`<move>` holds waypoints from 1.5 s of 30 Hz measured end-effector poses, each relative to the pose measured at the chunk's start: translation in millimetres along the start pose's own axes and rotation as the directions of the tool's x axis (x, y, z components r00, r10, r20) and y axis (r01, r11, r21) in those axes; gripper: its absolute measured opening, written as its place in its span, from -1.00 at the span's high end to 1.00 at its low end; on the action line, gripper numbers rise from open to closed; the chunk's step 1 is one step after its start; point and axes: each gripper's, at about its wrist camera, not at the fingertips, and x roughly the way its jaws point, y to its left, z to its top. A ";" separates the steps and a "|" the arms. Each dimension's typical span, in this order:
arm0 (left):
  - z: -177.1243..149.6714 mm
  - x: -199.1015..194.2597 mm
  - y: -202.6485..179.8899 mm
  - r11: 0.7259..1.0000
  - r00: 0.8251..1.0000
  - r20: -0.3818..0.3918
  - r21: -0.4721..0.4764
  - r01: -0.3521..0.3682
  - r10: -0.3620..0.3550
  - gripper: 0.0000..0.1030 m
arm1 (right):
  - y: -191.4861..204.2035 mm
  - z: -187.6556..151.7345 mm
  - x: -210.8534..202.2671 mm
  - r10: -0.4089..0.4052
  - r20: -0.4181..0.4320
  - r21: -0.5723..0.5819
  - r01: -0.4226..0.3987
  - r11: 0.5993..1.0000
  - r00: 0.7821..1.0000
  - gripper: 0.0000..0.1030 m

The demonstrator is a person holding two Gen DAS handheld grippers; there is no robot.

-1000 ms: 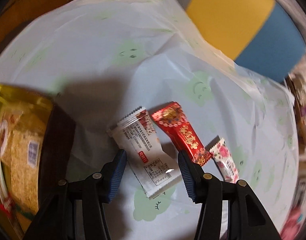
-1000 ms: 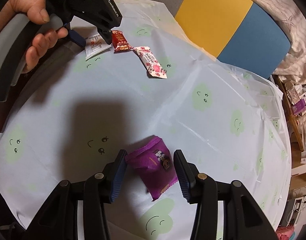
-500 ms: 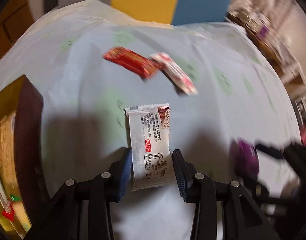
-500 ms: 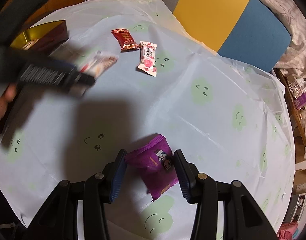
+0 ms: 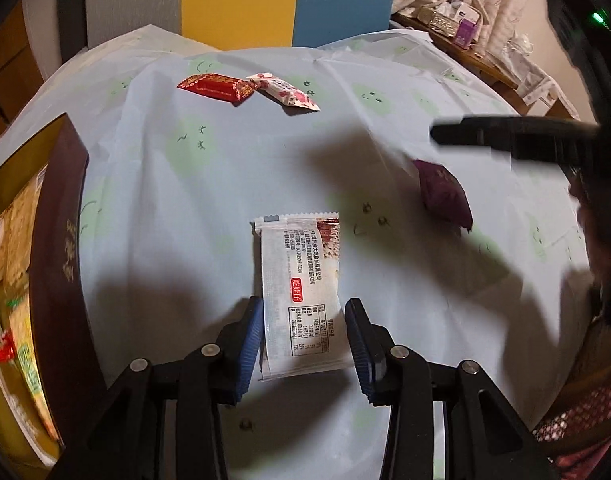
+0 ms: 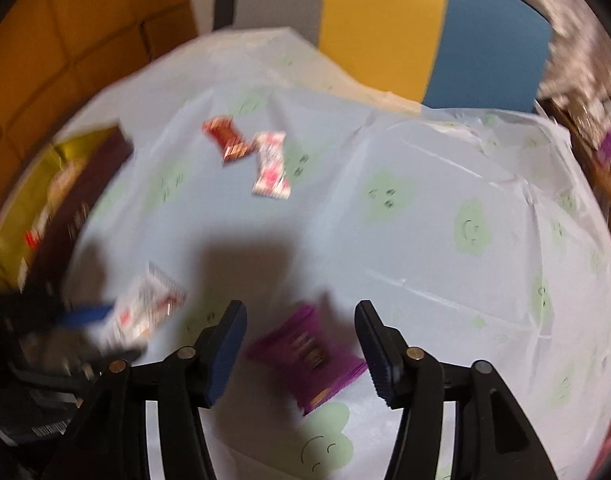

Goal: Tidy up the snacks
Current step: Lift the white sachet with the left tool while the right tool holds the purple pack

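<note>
Holding the white packet [image 5: 301, 292] between its blue pads, the left gripper [image 5: 305, 336] had the near end pinched; the left pad pressed the wrapper's edge, while a sliver of cloth seemed to show at the right pad, so the hold looked light. The far end of the packet stuck out ahead of the tips.

The right gripper [image 6: 301, 344] had just been opening. Its jaws stood spread, with the purple packet [image 6: 305, 354] lying loose on the tablecloth [image 6: 425, 240] between them, clear of both pads.

Left of the left gripper sat the dark box [image 5: 61, 248], gold inside, already holding snacks.

Farther ahead lay the red packet [image 5: 215, 86] and the pink floral packet [image 5: 283, 92], ends touching.

Risks, as judged: the slick white wrapper could slip or twist out on the way to the box, given that shallow edge grip. The right view was blurred, so a hasty re-close might catch cloth instead of the purple packet.
</note>
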 end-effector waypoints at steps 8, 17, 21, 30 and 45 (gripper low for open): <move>-1.9 11.3 -18.1 0.998 1.000 0.024 0.060 -0.019 0.018 0.08 | -20.8 5.4 -11.1 0.090 0.039 0.108 -0.094 0.990 0.995 -0.23; -4.3 9.5 -18.9 0.996 1.000 0.024 0.092 0.000 -0.002 -0.06 | 18.6 -17.0 8.9 0.000 -0.094 -0.165 -0.015 0.986 0.996 -0.42; -2.4 13.9 -22.3 0.995 1.000 0.027 0.100 0.004 -0.007 -0.22 | 15.6 -20.1 25.1 -0.062 -0.132 -0.172 0.039 0.984 0.989 -0.42; 0.0 14.3 -16.6 0.997 0.999 0.040 0.079 0.015 -0.018 -0.07 | 19.5 -24.1 44.8 -0.148 -0.122 -0.199 0.122 0.972 0.981 0.21; 13.0 11.4 -9.5 0.998 0.999 0.025 0.060 0.026 -0.028 0.00 | 11.6 -25.9 56.9 -0.126 -0.132 -0.147 0.106 0.983 0.983 0.15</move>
